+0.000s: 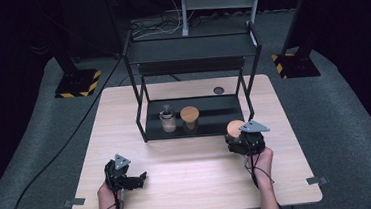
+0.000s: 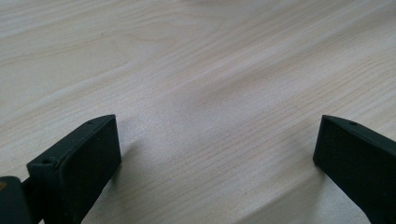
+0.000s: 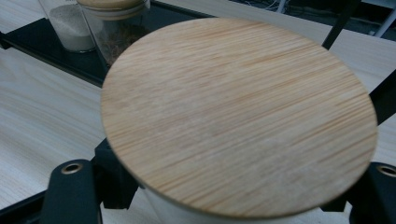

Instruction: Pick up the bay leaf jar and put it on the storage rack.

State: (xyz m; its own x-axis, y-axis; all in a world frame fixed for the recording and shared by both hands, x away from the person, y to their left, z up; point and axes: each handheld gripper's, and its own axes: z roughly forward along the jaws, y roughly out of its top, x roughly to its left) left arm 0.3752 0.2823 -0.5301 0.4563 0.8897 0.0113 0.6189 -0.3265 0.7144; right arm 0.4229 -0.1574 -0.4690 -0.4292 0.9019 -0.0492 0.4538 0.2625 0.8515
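- The right claw [image 1: 238, 141] is clamped on a jar with a round bamboo lid [image 3: 238, 116], its black jaws pressed against the jar's sides below the lid.
- The held jar sits at the right front corner of the black metal shelf rack [image 1: 191, 48], above the pale wooden table [image 1: 188, 169].
- On the rack's bottom tray stand a clear glass jar of white grains [image 1: 167, 119] and a second bamboo-lidded jar [image 1: 190, 118], side by side.
- The left claw [image 1: 138, 179] rests low over the table's near left part, jaws apart, nothing between them.

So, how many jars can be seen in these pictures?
3. Two stand on the rack's lower shelf: a glass-stoppered jar and a wooden-lidded jar. The third jar sits in the right gripper.
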